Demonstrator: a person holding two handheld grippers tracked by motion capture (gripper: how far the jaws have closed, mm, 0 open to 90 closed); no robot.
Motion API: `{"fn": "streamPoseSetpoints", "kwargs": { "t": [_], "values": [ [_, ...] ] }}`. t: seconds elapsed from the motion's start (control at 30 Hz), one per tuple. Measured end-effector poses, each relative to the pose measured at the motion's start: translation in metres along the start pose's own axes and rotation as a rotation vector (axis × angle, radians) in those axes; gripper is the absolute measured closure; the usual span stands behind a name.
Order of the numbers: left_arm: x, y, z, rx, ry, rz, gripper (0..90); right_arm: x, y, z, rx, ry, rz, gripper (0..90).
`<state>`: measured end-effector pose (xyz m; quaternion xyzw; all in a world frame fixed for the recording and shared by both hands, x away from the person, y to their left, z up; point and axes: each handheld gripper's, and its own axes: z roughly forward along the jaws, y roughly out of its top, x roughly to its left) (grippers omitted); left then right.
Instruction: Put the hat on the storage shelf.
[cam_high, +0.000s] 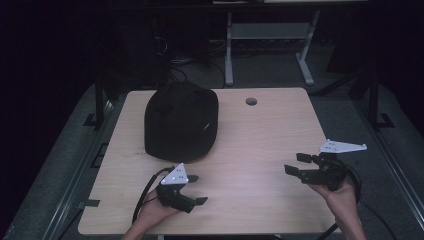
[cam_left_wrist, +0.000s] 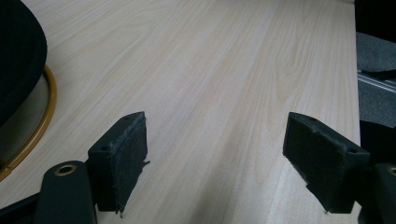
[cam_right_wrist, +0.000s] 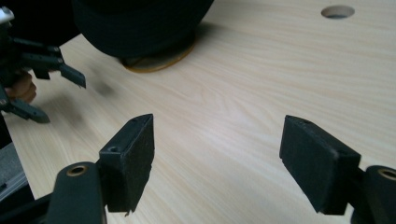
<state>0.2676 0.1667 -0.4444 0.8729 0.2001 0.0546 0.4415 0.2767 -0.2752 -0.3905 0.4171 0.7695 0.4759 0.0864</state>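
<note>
Meanwhile, a black bag lay on the far left part of the light wooden table, rounded and dome-like, with a thin tan ring showing under its near edge in both gripper views. A round cable hole sat in the table top near the far edge, to the right of the bag.

The left hand-held gripper rested low over the near left part of the table, just in front of the bag but not touching it, with its jaws pointing toward the right. Its jaws stood wide apart, and only bare wood lay between them in its own view. The bag's edge and the tan ring showed at the left border of that view.

The right hand-held gripper was held over the near right edge of the table, well apart from the bag, its jaws aimed leftward across the table. Those jaws also stood wide, with nothing between them. A grey three-cornered plate sat on top of it.
</note>
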Motion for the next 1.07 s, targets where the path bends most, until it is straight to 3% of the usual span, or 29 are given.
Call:
{"fn": "streamPoseSetpoints", "kwargs": {
  "t": [0.27,0.5,0.87,0.97,1.07],
  "values": [
    [0.000,-0.001,0.000,-0.003,0.000,-0.015,21.3,-0.003,-0.022,-0.002,0.001,-0.009,0.004,25.8],
    [0.001,-0.001,-0.003,-0.019,-0.003,-0.025,21.3,-0.001,-0.041,-0.006,-0.002,0.015,0.043,25.1],
    [0.001,-0.002,-0.004,-0.011,0.004,-0.025,21.3,0.011,-0.067,-0.008,-0.014,-0.010,0.015,21.6],
    [0.001,-0.002,-0.005,-0.016,0.003,-0.024,21.2,0.016,-0.076,-0.009,-0.036,-0.025,0.021,18.7],
    [0.000,-0.002,-0.005,-0.017,-0.002,-0.030,21.2,0.025,-0.088,-0.011,-0.100,-0.038,0.031,18.2]
  ]
}}
